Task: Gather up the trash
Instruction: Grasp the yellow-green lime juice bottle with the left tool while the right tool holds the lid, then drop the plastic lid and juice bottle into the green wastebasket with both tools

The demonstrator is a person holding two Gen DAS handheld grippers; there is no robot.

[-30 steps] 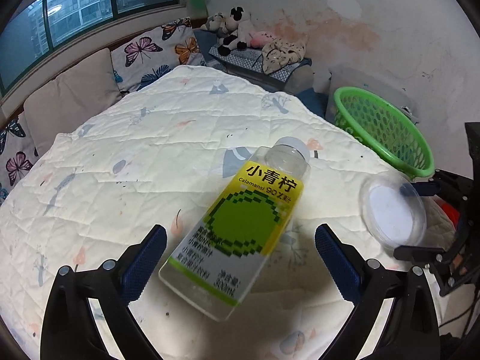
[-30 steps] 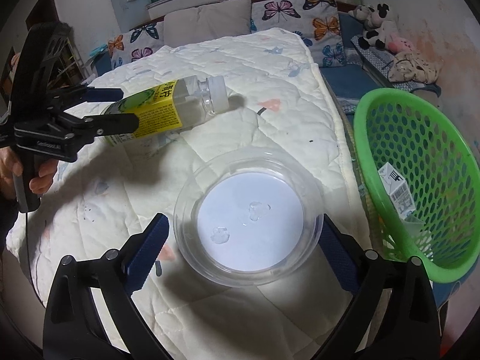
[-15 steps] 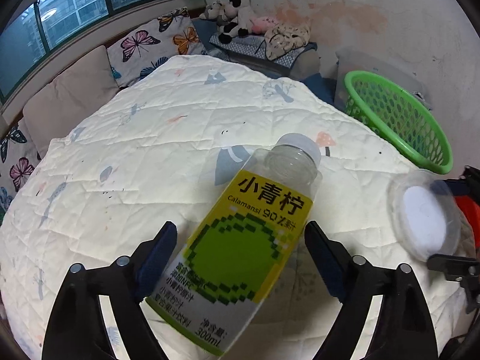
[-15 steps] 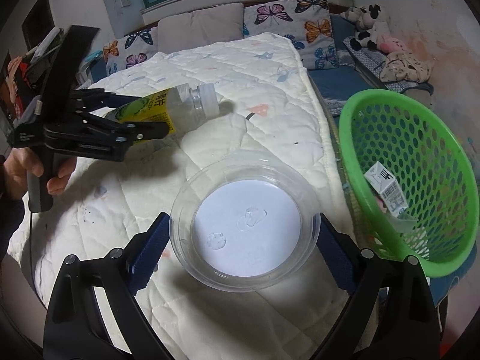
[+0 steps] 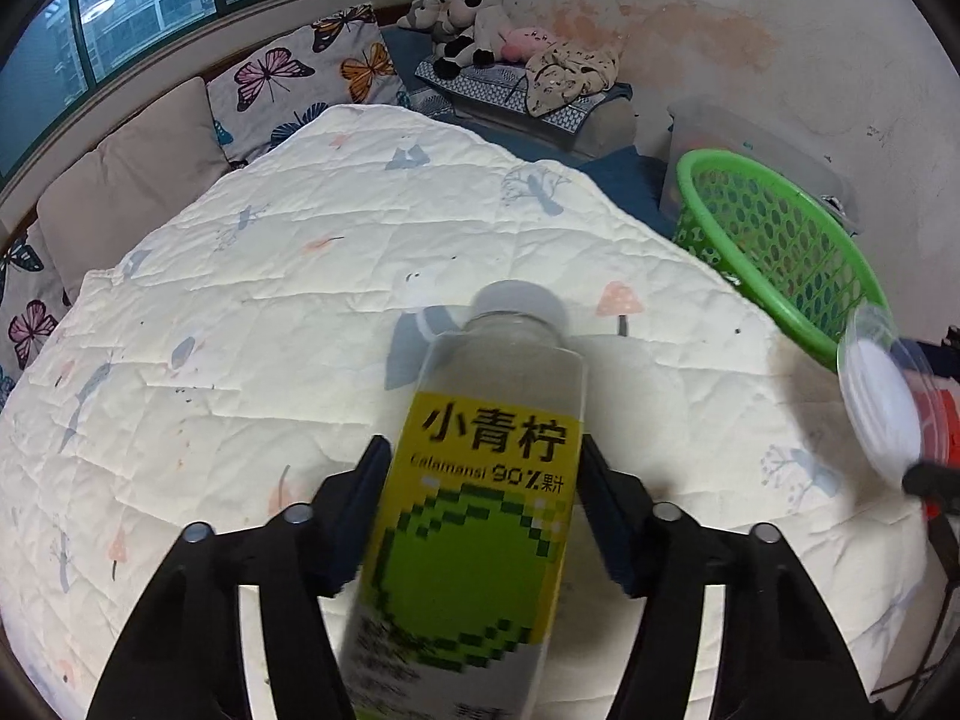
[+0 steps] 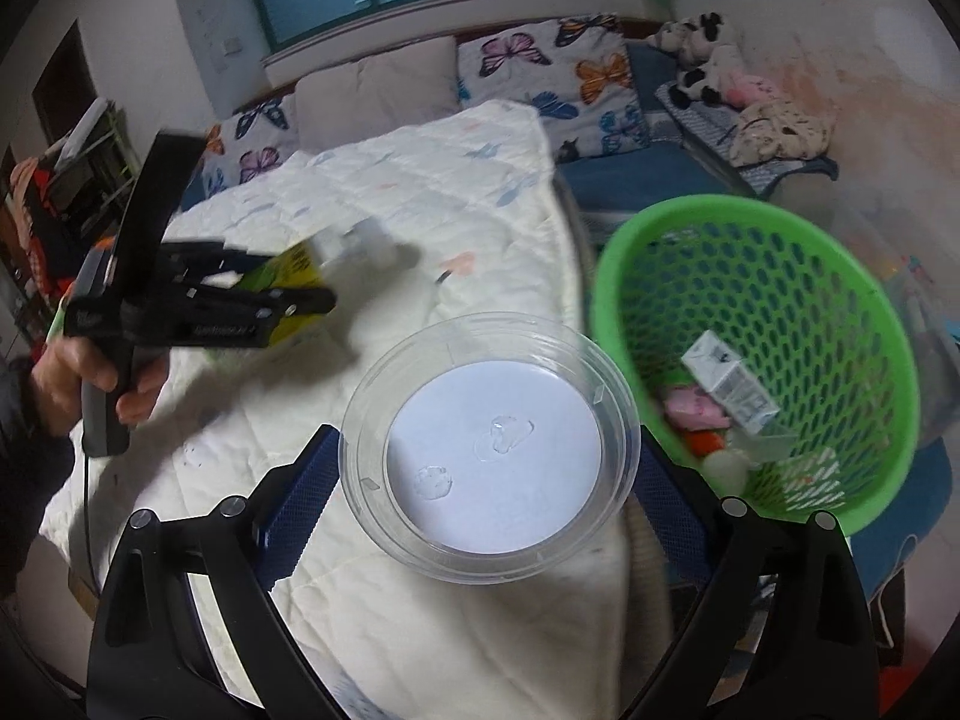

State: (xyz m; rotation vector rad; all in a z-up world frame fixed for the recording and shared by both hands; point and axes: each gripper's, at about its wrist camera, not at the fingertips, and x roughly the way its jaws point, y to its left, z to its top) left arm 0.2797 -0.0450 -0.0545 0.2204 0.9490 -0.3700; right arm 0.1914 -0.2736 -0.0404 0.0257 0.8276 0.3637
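My left gripper (image 5: 483,474) is shut on a clear plastic bottle (image 5: 480,516) with a yellow-green label and white cap, held above the white quilt (image 5: 270,330). From the right wrist view the left gripper (image 6: 288,294) and the bottle (image 6: 300,267) are at the left, lifted. My right gripper (image 6: 486,468) is shut on a clear round plastic lid (image 6: 489,456), held near the quilt's edge beside the green basket (image 6: 780,276). The lid (image 5: 879,396) also shows at the right in the left wrist view.
The green basket (image 5: 774,240) stands off the bed's right edge and holds a small carton (image 6: 729,384) and other scraps. Butterfly pillows (image 5: 300,78) and plush toys (image 5: 474,18) lie at the back. A clear bin (image 5: 738,138) stands behind the basket.
My left gripper closed on the bottle and lifted it off the quilt. My right gripper carried the lid up and toward the basket.
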